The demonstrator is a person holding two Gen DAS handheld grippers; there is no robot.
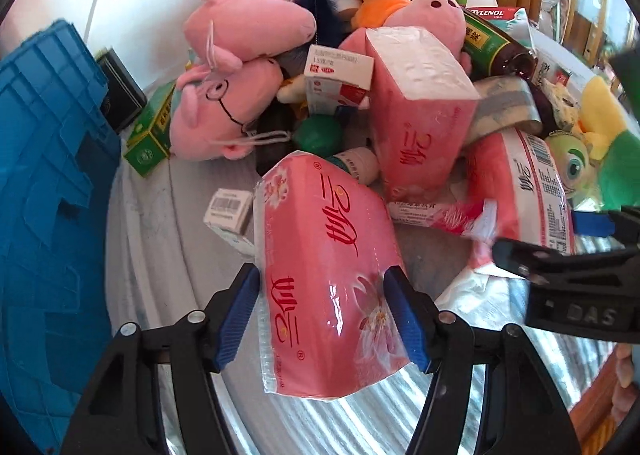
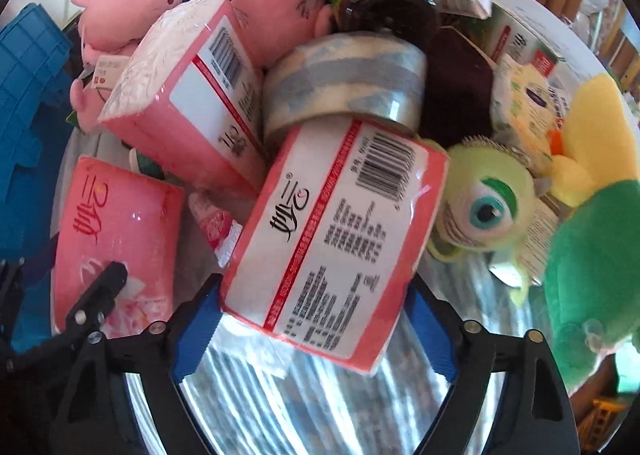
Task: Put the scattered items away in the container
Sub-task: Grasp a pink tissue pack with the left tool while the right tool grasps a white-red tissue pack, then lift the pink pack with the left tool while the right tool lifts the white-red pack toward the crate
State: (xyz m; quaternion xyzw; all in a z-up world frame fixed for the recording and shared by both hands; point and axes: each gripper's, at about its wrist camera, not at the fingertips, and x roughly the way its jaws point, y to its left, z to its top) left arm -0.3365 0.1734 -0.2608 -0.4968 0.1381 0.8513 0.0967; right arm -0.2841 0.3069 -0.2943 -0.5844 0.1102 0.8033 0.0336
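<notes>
Pink tissue pack [image 1: 332,275] sits clamped between left gripper [image 1: 332,315] pads; right gripper [image 2: 316,331] apparently grips another tissue pack [image 2: 332,247].

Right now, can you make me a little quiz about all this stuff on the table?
1. True or false: the left tongs hold a pink tissue pack.
2. What lies on the tissue pack in the right tongs: A tape roll, B red basket, C blue crate?
3. What colour is the one-eyed plush?

Key: 1 true. 2 A, the tape roll. 3 green.
</notes>
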